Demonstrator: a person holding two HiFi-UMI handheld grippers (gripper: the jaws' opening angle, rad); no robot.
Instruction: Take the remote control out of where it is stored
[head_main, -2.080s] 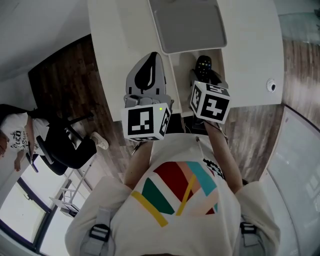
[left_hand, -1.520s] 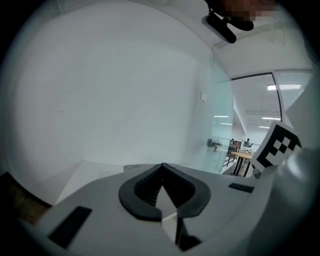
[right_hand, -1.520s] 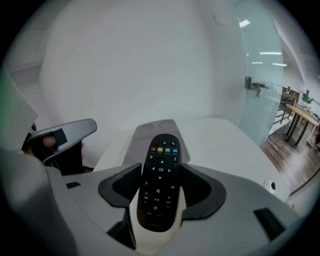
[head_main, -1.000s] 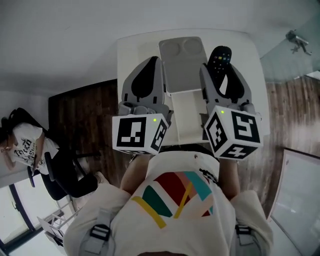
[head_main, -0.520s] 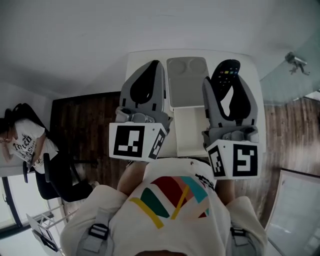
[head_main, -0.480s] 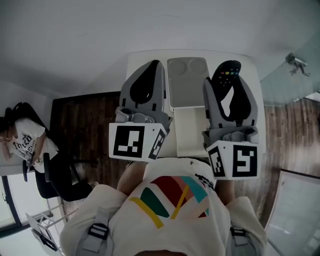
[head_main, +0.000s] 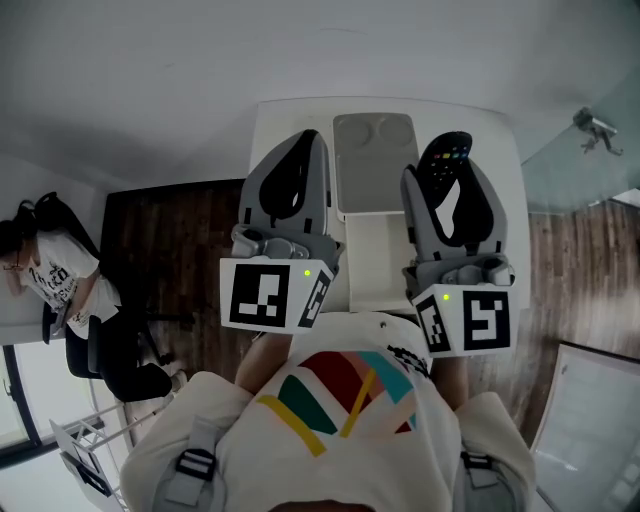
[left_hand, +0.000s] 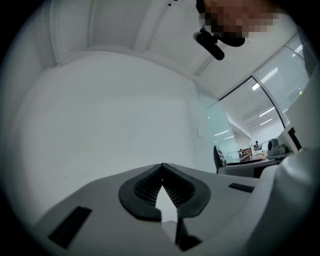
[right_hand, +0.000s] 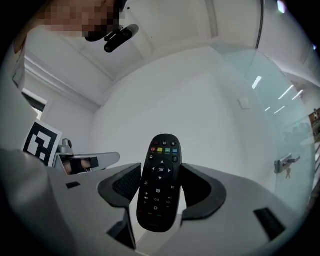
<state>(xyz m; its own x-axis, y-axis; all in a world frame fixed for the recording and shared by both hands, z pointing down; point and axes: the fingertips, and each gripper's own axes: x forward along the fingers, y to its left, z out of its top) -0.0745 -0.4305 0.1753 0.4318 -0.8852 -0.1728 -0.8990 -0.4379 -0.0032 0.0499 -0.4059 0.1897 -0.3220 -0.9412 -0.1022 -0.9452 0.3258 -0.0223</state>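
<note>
A black remote control (head_main: 447, 155) (right_hand: 160, 185) with coloured buttons sits upright between the pads of my right gripper (head_main: 442, 172) (right_hand: 160, 182), which is shut on its lower half. The remote hangs in the air in front of a white wall, above the white cabinet top (head_main: 290, 115). My left gripper (head_main: 305, 138) (left_hand: 162, 166) is held beside it at the same height, its tips touching and nothing between them. Below both lies the open white drawer (head_main: 365, 255).
A grey tray (head_main: 372, 165) with two round hollows lies on the cabinet between the grippers. A person (head_main: 40, 270) sits on a black chair (head_main: 110, 350) on the wooden floor at the left. A glass partition (head_main: 590, 130) stands at the right.
Both grippers have risen from the drawer and tipped up toward level, the right one carrying the remote. Over the last half second they have barely moved.
</note>
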